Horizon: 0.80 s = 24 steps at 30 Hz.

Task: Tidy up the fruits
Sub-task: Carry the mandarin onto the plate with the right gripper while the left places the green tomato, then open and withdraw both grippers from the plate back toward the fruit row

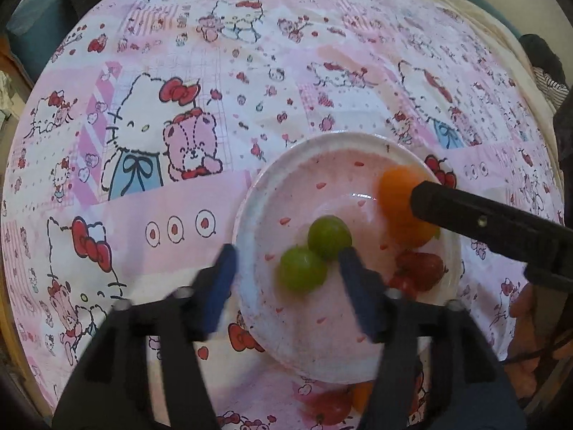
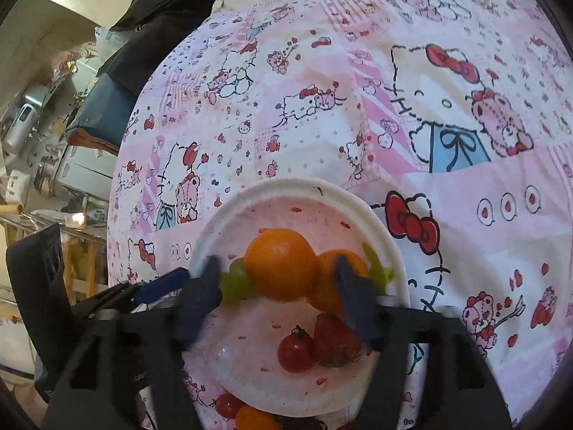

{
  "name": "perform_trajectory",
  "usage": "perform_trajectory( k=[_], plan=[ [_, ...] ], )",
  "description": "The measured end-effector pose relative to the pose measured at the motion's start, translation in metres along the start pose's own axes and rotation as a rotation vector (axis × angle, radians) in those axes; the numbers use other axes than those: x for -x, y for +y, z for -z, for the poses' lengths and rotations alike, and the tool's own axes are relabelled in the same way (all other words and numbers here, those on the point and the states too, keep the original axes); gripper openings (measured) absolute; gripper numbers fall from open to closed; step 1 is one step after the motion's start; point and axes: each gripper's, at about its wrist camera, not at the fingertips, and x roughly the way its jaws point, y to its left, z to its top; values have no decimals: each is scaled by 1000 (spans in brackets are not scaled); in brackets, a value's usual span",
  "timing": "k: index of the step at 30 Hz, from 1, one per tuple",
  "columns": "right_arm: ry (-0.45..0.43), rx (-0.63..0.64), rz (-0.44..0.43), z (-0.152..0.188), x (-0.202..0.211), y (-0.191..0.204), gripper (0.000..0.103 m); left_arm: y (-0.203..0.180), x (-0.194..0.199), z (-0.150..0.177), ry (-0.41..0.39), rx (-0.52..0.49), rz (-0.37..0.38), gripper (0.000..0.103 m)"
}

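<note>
Left gripper (image 1: 286, 279) jaws apart, nothing clamped; 2 green grapes (image 1: 315, 252) lie loose between the fingers on the plate (image 1: 286, 165). Right gripper (image 2: 275, 286) also spread, straddling the front orange (image 2: 281, 263) without pinching it; a 2nd orange (image 2: 329, 279) touches it on the right. Cherry tomato (image 2: 295, 353) and strawberry (image 2: 335, 340) sit nearer the right wrist. More fruit (image 2: 243, 412) waits off the plate's near rim, just below both grippers. Both look done releasing; crowding between the 2 grippers is the main hazard.
</note>
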Motion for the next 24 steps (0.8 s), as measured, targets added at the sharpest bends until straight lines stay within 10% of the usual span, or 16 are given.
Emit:
perform_trajectory(
  k=[5, 24],
  plan=[
    [-38, -19, -5, -2, 14, -2, 86, -2, 7, 2, -16, 1, 27, 79],
    [-152, -18, 24, 54, 97, 6, 89, 27, 80, 28, -160, 25, -28, 79]
  ],
)
